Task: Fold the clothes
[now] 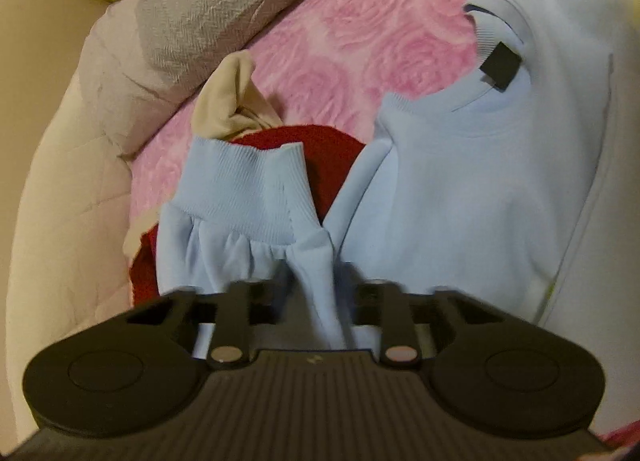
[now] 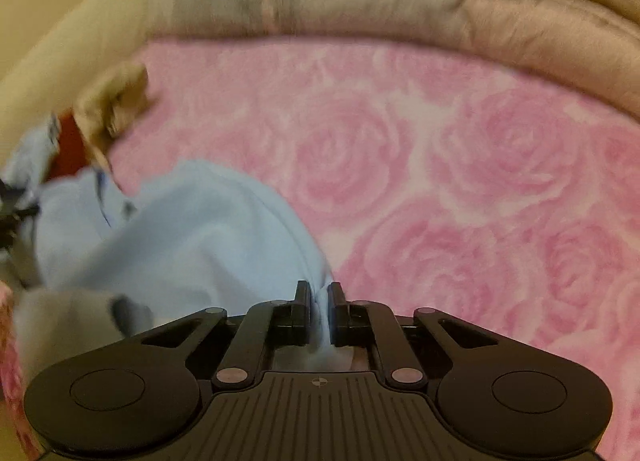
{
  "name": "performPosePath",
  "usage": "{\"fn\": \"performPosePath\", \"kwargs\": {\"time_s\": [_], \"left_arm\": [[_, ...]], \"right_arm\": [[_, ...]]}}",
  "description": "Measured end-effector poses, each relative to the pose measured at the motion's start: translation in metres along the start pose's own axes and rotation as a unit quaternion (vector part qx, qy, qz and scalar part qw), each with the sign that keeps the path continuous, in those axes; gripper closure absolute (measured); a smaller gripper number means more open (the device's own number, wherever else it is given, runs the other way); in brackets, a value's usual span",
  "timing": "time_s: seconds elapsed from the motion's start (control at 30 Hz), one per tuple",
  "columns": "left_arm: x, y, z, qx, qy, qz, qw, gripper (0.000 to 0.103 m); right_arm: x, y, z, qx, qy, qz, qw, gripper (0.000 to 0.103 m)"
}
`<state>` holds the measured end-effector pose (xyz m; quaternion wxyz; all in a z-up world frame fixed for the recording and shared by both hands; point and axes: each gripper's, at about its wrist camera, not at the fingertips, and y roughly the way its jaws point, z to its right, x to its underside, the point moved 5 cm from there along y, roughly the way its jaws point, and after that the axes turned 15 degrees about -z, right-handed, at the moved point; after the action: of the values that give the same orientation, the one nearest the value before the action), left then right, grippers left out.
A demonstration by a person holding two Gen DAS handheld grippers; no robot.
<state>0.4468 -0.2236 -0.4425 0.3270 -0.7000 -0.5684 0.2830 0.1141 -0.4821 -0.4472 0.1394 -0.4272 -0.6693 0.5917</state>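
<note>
Light blue sweatshirt (image 1: 460, 189) spread at the right of the left wrist frame on a pink rose-patterned bed (image 1: 360, 21); left gripper (image 1: 316, 293) clamps its sleeve (image 1: 240, 197), right gripper (image 2: 319, 301) pinches another fold, lower centre

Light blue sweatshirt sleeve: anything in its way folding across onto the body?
Nothing visible. The light blue sweatshirt sleeve, pinched in the left gripper, lies over a red garment; the sweatshirt body beside it is bare.
</note>
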Motion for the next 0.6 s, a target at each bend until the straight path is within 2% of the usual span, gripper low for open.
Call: {"fn": "performPosePath", "kwargs": {"time_s": [0.03,0.13,0.27,0.37,0.5,0.53,0.57,0.6], "left_arm": [[-0.001,-0.005,-0.001,0.000,-0.006,0.002,1.0000,0.094],[-0.008,-0.032,-0.010,0.014,-0.046,0.021,0.9986,0.094],[-0.035,-0.086,-0.012,0.014,-0.059,0.080,0.9950,0.094],[-0.079,-0.122,-0.008,0.051,-0.067,0.136,0.9871,0.094],[-0.169,-0.152,0.023,0.099,-0.079,0.202,0.9712,0.092],[-0.190,-0.154,0.031,0.102,-0.091,0.204,0.9694,0.091],[-0.210,-0.155,0.039,0.103,-0.105,0.205,0.9676,0.091],[-0.225,-0.156,0.047,0.111,-0.119,0.201,0.9659,0.091]], "right_arm": [[0.003,-0.017,0.001,0.015,0.004,0.025,1.000,0.097],[0.015,-0.079,0.012,0.021,0.040,0.093,0.995,0.097],[0.041,-0.163,0.025,0.081,0.041,0.166,0.982,0.098],[0.052,-0.221,0.050,0.136,0.048,0.201,0.969,0.098],[0.047,-0.273,0.116,0.227,0.086,0.219,0.945,0.096],[0.043,-0.276,0.140,0.235,0.106,0.209,0.943,0.091],[0.042,-0.278,0.162,0.244,0.128,0.198,0.941,0.062],[0.047,-0.281,0.180,0.256,0.155,0.197,0.934,0.028]]}}
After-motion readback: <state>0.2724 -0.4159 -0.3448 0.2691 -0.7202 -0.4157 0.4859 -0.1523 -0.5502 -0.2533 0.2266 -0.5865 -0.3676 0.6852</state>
